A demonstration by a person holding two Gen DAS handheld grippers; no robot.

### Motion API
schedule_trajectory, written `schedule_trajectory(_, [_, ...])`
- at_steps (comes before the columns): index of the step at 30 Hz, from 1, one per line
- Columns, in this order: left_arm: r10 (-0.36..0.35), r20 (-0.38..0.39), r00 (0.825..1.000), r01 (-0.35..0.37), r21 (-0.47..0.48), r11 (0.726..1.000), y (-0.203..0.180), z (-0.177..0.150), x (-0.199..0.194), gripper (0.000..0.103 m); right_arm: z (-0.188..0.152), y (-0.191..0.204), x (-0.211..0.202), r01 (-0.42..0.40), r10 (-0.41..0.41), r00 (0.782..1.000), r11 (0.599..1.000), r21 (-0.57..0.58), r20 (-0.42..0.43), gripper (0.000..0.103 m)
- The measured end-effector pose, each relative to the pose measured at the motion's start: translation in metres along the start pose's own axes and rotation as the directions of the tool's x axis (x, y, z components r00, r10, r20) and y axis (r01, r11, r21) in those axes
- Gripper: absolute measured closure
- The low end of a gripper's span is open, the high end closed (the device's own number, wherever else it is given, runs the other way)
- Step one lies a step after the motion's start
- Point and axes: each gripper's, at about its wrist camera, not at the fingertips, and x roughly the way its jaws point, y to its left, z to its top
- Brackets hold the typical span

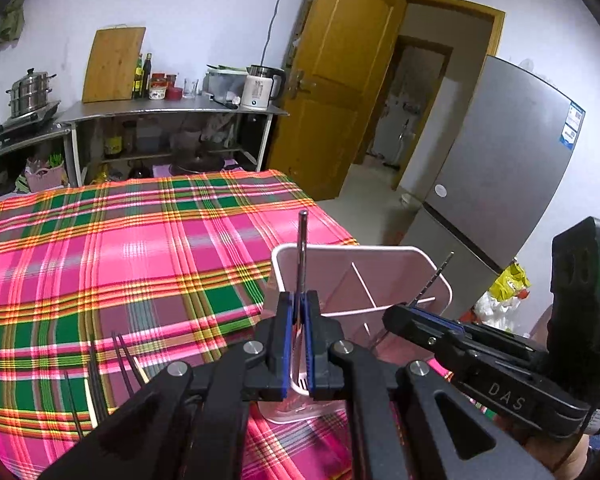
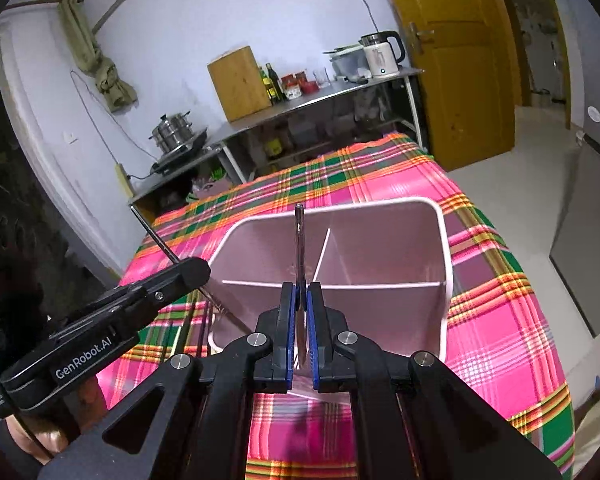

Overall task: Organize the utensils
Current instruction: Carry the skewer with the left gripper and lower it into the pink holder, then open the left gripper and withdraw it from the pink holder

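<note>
Pink holder (image 2: pixel 380 248) rim below both gripped utensils.

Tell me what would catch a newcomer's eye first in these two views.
The loud pink, green and yellow plaid tablecloth fills the middle of both views. On it stands a pale pink divided utensil holder, nearest the cameras. Over the holder, the left hand-held gripper and right hand-held gripper each pinch a thin metal utensil upright, while dark chopsticks lie on the cloth at lower left in the left wrist view.
</note>
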Motion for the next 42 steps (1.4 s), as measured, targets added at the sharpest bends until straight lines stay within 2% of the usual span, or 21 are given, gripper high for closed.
schedule_trajectory(10, [-0.001, 0.05, 0.999, 0.002, -0.02, 1.0, 0.003, -0.001, -0.008, 0.096, -0.001, 0.001, -0.008, 0.01, -0.01, 1.0, 1.0, -0.004, 0.023, 0.091])
schedule_trajectory(15, [0.017, 0.099, 0.995, -0.016, -0.011, 1.0, 0.002, 0.001, -0.026, 0.085, -0.002, 0.004, -0.02, 0.018, -0.017, 0.999, 1.0, -0.016, 0.05, 0.089])
schedule_trajectory(24, [0.044, 0.171, 0.984, -0.037, -0.045, 0.998, 0.012, -0.002, -0.072, 0.085, -0.007, 0.019, -0.059, 0.029, -0.021, 0.991, 0.998, -0.059, 0.132, 0.089])
schedule_trajectory(29, [0.126, 0.198, 0.972, -0.107, -0.101, 0.989, 0.034, -0.019, -0.108, 0.085, -0.018, 0.034, -0.078, 0.003, 0.013, 0.987, 0.995, -0.097, 0.161, 0.089])
schedule_trajectory(32, [0.18, 0.189, 0.965, -0.155, -0.139, 0.978, 0.049, -0.033, -0.123, 0.085, -0.028, 0.046, -0.082, -0.019, 0.039, 0.987, 0.992, -0.128, 0.157, 0.089])
schedule_trajectory(36, [0.245, 0.162, 0.956, -0.219, -0.164, 0.962, 0.065, -0.057, -0.139, 0.085, -0.046, 0.061, -0.08, -0.045, 0.066, 0.99, 0.985, -0.167, 0.125, 0.089])
schedule_trajectory(42, [0.293, 0.097, 0.951, -0.273, -0.179, 0.945, 0.08, -0.096, -0.147, 0.085, -0.075, 0.08, -0.063, -0.085, 0.094, 0.995, 0.974, -0.209, 0.034, 0.089])
